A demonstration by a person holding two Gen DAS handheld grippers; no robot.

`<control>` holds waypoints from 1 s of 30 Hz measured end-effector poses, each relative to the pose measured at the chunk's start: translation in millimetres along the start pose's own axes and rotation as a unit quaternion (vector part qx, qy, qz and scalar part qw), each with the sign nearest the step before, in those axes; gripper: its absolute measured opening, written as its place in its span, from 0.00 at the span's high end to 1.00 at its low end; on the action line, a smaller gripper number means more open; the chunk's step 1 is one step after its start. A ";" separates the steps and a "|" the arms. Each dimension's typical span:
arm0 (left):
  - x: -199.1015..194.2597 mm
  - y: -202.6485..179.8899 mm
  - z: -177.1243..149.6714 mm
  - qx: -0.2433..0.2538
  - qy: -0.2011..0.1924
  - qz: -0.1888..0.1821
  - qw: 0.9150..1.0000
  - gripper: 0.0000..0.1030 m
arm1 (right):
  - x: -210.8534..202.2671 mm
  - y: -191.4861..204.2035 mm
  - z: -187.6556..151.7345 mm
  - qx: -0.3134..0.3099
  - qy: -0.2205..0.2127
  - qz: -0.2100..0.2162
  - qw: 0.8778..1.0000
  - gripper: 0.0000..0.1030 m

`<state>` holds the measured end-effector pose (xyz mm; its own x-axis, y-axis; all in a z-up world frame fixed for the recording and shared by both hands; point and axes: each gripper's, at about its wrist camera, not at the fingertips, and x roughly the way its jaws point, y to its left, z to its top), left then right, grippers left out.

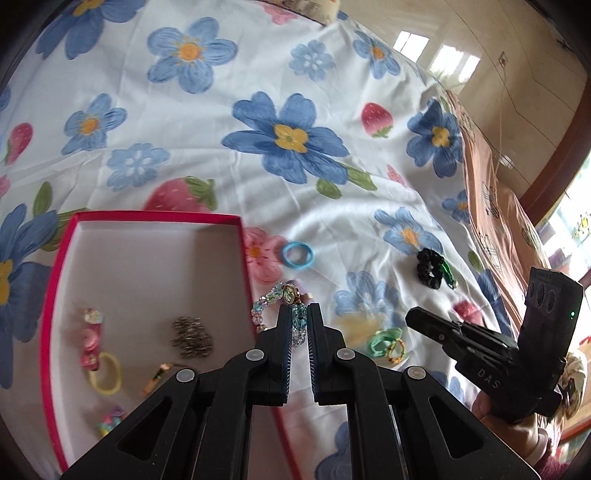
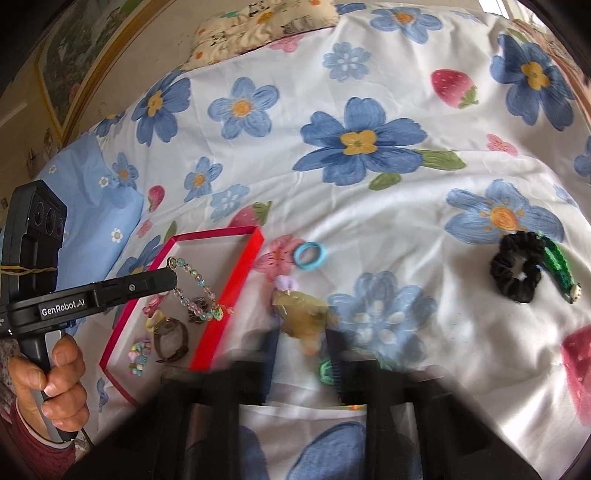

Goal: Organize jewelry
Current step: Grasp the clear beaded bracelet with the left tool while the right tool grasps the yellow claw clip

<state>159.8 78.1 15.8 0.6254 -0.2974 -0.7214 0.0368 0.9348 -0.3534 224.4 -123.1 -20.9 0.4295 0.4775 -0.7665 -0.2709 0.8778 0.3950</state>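
My left gripper (image 1: 299,321) is shut on a pastel beaded bracelet (image 1: 275,295). In the right wrist view the bracelet (image 2: 199,295) dangles from the left gripper (image 2: 171,280) above the red box (image 2: 236,284). The red box (image 1: 155,216) has a white floor holding pink clips (image 1: 90,339), a yellow hair tie (image 1: 107,373), a grey chain (image 1: 192,336) and a gold bangle (image 1: 159,376). My right gripper (image 2: 303,347) is blurred, its jaws a little apart on a yellowish translucent clip (image 2: 303,314). From the left wrist view the right gripper (image 1: 412,317) hovers low over the bedspread.
Loose on the flowered bedspread (image 1: 258,74) lie a blue hair tie (image 2: 310,254), a black scrunchie (image 2: 515,269) beside a green beaded piece (image 2: 557,262), and small green and yellow rings (image 1: 386,343). A pillow (image 2: 258,26) lies at the far end.
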 end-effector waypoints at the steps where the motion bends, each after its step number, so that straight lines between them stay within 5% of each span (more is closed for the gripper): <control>1: -3.4 3.7 -0.9 -0.004 -0.001 0.000 1.000 0.93 | 1.7 2.9 0.1 0.001 0.002 0.004 1.000 1.00; 8: -15.0 14.9 -2.0 -0.013 -0.009 0.004 1.000 0.93 | 13.1 20.6 0.1 -0.022 0.010 0.001 1.000 1.00; 11: -18.0 17.8 -1.6 -0.016 -0.012 0.002 1.000 0.93 | 20.8 17.0 -1.4 -0.014 0.023 0.004 1.000 0.91; 13: -19.7 17.9 -1.2 -0.018 -0.013 0.001 1.000 0.93 | 28.4 14.7 -3.5 -0.012 0.033 0.000 0.999 0.74; 14: -18.9 18.7 -0.1 -0.019 -0.014 -0.001 1.000 0.93 | 33.9 14.6 -4.7 -0.013 0.038 0.003 0.999 0.56; 15: -20.1 18.5 0.1 -0.019 -0.014 -0.001 1.000 0.93 | 37.0 15.7 -5.9 -0.016 0.041 0.005 0.999 0.52; 22: -28.7 21.3 4.4 -0.017 -0.021 -0.004 1.000 0.93 | 70.4 26.5 -9.8 -0.064 0.064 -0.006 0.996 0.52; 26: -32.7 25.4 6.4 -0.018 -0.026 -0.003 0.999 0.93 | 83.4 24.7 -9.3 -0.075 0.079 -0.016 0.994 0.74; 30: -35.2 30.1 7.6 -0.020 -0.030 -0.003 0.999 0.93 | 76.8 24.2 -8.2 -0.071 0.067 -0.022 0.995 0.75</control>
<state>144.8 118.2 35.1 0.6711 -0.2902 -0.6822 0.0101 0.9237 -0.3830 243.8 -65.6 -74.4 0.3278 0.4212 -0.8456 -0.3782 0.8788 0.2911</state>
